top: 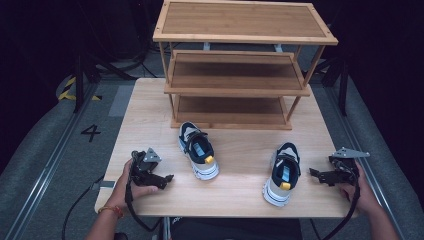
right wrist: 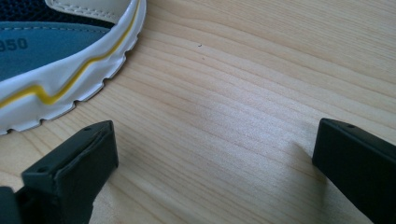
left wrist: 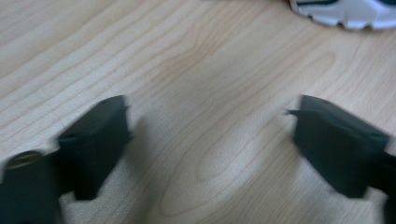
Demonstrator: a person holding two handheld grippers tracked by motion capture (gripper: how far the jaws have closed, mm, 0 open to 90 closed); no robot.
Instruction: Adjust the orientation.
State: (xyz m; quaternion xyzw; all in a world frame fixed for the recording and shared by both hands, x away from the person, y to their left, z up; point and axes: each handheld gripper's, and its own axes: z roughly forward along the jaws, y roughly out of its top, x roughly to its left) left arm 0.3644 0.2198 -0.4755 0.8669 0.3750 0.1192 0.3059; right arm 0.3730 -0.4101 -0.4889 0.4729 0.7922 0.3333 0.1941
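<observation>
Wooden table (top: 240,165), both tongs level, empty.

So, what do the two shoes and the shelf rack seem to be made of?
The left shoe and right shoe look like dark mesh fabric on a white moulded foam or rubber sole, with ridged edge and yellow stripe. The shelf rack seems bamboo or light wood, matte, with visible grain.

A: The table (top: 235,192) is showing pale, smooth wood with fine matt grain. The shoe rack (top: 240,65), with its 3 shelves, is looking like darker bamboo.

B: The right sneaker (right wrist: 60,60) is showing a glossy white rubber sole and navy mesh. The left sneaker (top: 198,150) is looking alike. The jaws are looking like matt black plastic.
</observation>
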